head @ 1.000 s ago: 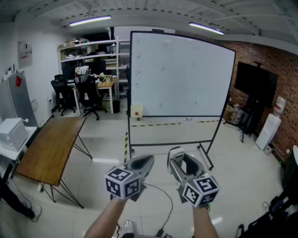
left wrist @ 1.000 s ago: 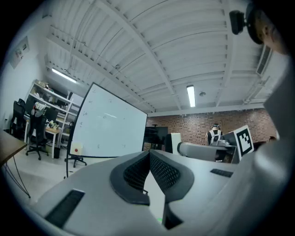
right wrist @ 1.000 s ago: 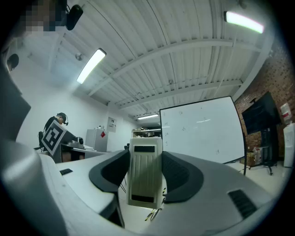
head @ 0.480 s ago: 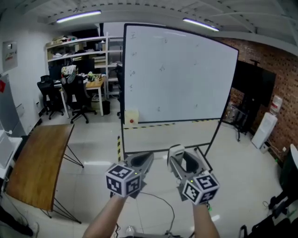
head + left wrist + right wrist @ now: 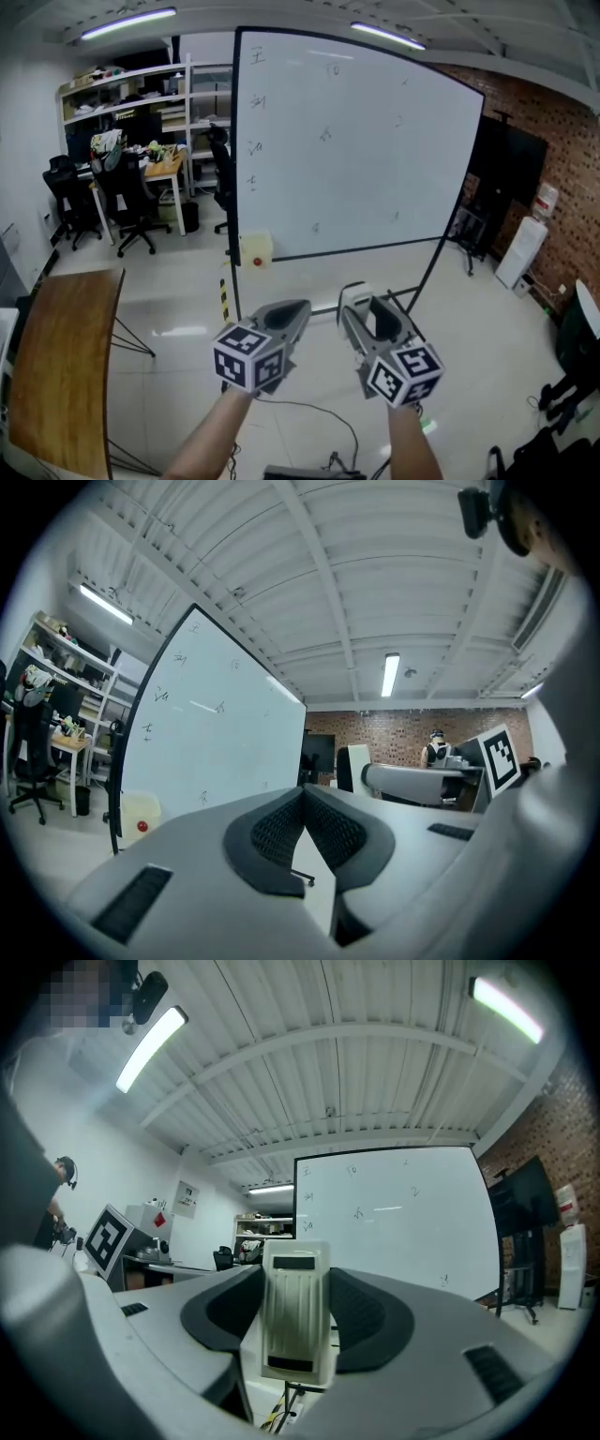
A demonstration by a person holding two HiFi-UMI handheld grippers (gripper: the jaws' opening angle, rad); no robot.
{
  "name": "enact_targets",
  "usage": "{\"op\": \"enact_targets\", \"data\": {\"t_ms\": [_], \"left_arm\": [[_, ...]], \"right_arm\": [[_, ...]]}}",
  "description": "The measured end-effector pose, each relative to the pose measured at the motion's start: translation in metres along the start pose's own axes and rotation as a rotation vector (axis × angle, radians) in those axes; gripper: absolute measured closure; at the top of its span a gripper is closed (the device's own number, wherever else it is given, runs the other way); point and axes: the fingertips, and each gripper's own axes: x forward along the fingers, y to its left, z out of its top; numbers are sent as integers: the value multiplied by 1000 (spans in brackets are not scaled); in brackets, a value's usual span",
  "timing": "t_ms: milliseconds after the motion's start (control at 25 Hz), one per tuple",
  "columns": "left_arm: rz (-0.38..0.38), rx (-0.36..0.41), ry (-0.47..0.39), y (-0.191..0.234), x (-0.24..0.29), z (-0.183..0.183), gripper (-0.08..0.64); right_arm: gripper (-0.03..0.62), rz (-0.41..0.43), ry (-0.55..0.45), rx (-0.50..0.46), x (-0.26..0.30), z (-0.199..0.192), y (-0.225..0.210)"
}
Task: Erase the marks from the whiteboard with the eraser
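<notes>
The right gripper [image 5: 367, 316] is clamped on the eraser [image 5: 297, 1312], a pale ribbed block that stands upright between its two dark pads, its top poking just above them. The left gripper [image 5: 289, 319] sits just beside it, at about the same height; its jaws are closed together with nothing between them. Both are held out in front of the person, above a pale floor where a thin cable trails.

Ahead, well apart from both grippers, stands the whiteboard [image 5: 375, 150] on its black frame and legs. Small dark marks [image 5: 255, 101] run down its left edge, and a few more are scattered across its face. A yellowish box [image 5: 255, 251] with a red dot sits at the board's lower left corner. A wooden table [image 5: 56, 366] lies at the left, a desk [image 5: 159, 169] with black chairs stands behind it, and a brick wall [image 5: 558, 141] closes the right side.
</notes>
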Motion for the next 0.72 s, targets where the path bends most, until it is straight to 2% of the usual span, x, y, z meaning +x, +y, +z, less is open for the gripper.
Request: {"op": "enact_targets", "data": {"t_ms": [240,440,720], "left_arm": [[-1,-12,22,50,48,-11,557],[32,7,20,95,91,-8,557],[99,11,21,153,178,-5,557]], "right_arm": [[359,-28,4,18,58,-14,-42],[359,11,-5,32,118,-25,-74],[359,69,-3,49,200,-29,-150]]}}
